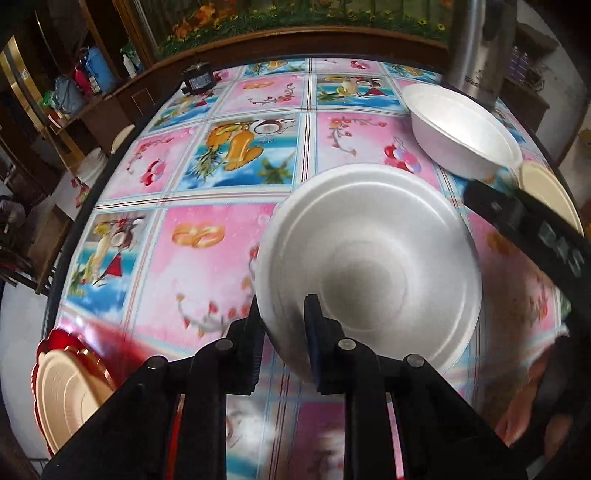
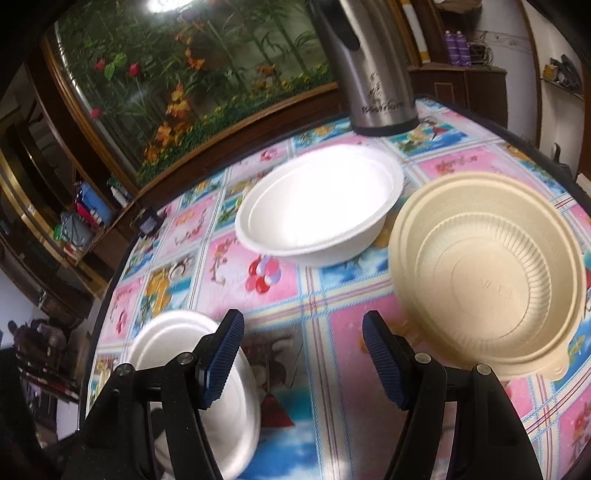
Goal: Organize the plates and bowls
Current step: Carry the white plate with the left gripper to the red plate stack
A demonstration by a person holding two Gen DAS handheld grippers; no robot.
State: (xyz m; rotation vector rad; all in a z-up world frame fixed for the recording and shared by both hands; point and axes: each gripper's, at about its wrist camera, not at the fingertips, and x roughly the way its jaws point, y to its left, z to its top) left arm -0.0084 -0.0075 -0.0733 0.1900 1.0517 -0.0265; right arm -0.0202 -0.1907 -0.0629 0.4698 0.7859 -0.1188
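Close wrist views, shared white bowl (image 1: pixel 463 129) (image 2: pixel 317 206)

tablecloth (image 1: pixel 221 266): pink-blue picture squares, centre | aquarium (image 2: pixel 192 74): plants, wood frame, top | shelves (image 1: pixel 62 96): dark wood, cluttered, upper left | wall (image 2: pixel 524 85): white, upper right | lamp glare (image 2: pixel 166 3): top

Open cloth to the left, crockery crowding the right

A wide bare stretch of tablecloth (image 1: pixel 207 206) is left free; passage rightward is blocked by a white bowl (image 2: pixel 317 206), a beige bowl (image 2: pixel 487 273) just beside it, and a steel flask (image 2: pixel 373 70) behind them.
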